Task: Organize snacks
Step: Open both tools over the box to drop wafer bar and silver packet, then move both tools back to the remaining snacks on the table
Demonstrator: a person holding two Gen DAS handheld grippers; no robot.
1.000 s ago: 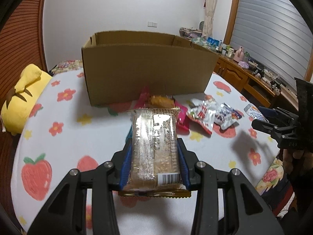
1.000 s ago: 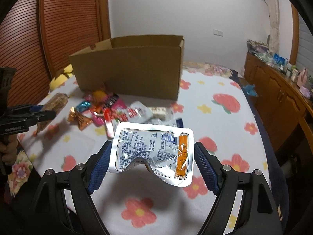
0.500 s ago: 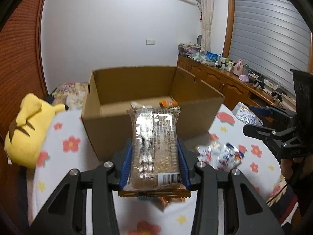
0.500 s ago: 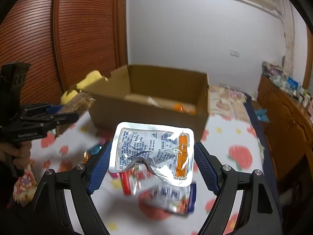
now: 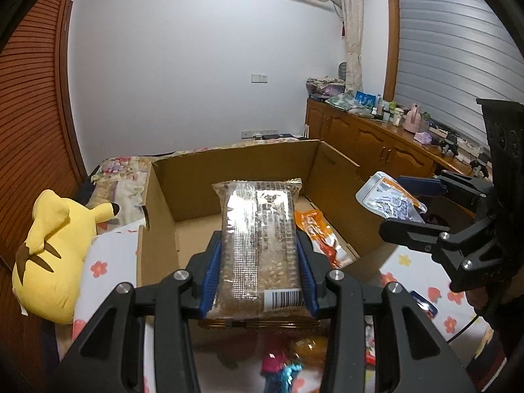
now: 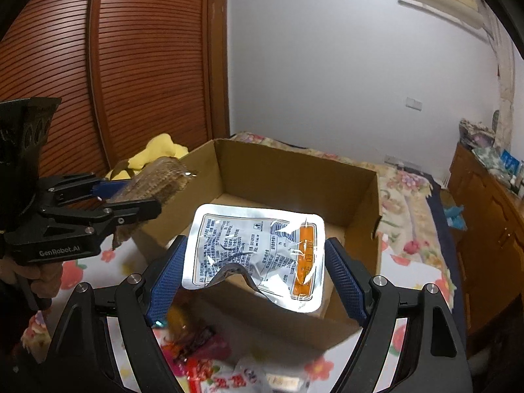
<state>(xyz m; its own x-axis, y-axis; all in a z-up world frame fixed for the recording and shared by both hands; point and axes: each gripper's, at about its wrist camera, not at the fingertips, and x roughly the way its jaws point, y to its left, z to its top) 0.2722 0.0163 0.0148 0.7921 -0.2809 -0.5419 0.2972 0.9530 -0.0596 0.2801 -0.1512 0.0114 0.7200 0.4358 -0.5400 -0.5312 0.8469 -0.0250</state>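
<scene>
My left gripper (image 5: 258, 255) is shut on a brown grain bar in clear wrap (image 5: 260, 242), held above the near wall of an open cardboard box (image 5: 170, 203). An orange packet (image 5: 316, 232) lies on the box floor. My right gripper (image 6: 255, 265) is shut on a flat silver pouch with blue print and an orange stripe (image 6: 255, 255), also over the box (image 6: 294, 177). Each view shows the other tool: the right gripper (image 5: 409, 206) with the silver pouch (image 5: 386, 199) at the right, the left gripper (image 6: 131, 196) with the bar (image 6: 154, 180) at the left.
Loose snack packets (image 6: 209, 353) lie on the strawberry-print cloth (image 5: 108, 258) before the box. A yellow plush toy (image 5: 52, 249) rests left of the box. A wooden cabinet (image 5: 376, 147) with clutter runs along the right wall.
Both grippers rose and moved forward with their snacks, from in front of the box to above its near wall. The box's inside has come into view.
</scene>
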